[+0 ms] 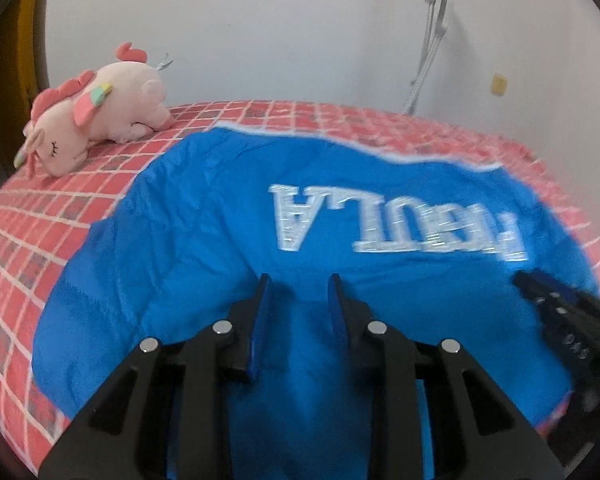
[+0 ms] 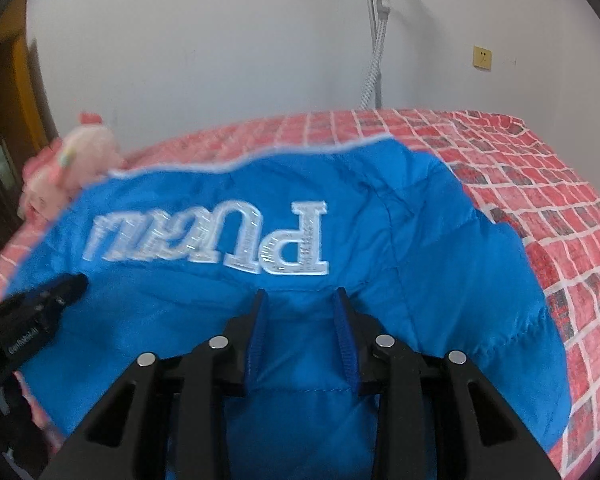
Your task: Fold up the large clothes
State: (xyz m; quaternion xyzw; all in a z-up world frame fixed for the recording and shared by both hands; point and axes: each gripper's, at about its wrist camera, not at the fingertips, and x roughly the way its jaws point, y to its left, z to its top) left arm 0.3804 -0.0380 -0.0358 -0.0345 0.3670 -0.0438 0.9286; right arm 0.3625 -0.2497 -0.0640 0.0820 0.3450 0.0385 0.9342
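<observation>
Bright blue padded nylon jacket (image 1: 204,248) lies spread over the bed covered in a red-and-pink brick-pattern sheet (image 1: 28,248); large white embroidered lettering (image 1: 396,220) runs across its upper face and reads upside down in both wrist views; a pale trim edges the far border of the garment.

Left gripper (image 1: 300,284), black with blue-lined fingers, sits low over the near portion of the jacket; its jaws stand at a narrow gap; blue fabric fills the space between the fingers and rises there in a bunched fold; whether the pads actually press on that fold cannot be told, the pads being the same blue as the cloth.

Right gripper (image 2: 302,298), of identical build, is placed likewise on the near portion, right of the lettering; jaws narrow; a ridge of jacket fabric lies between the fingers; firm contact again cannot be confirmed.

Both grippers are side by side on the garment; each appears at the edge of the other's view.

Pink plush toy with coral mane (image 1: 96,112) rests on the sheet at the far left corner, clear of the jacket; white wall (image 1: 260,32) behind; grey braided hose on a wall bracket (image 2: 374,52); small yellow wall plate (image 2: 483,56) to its right.
</observation>
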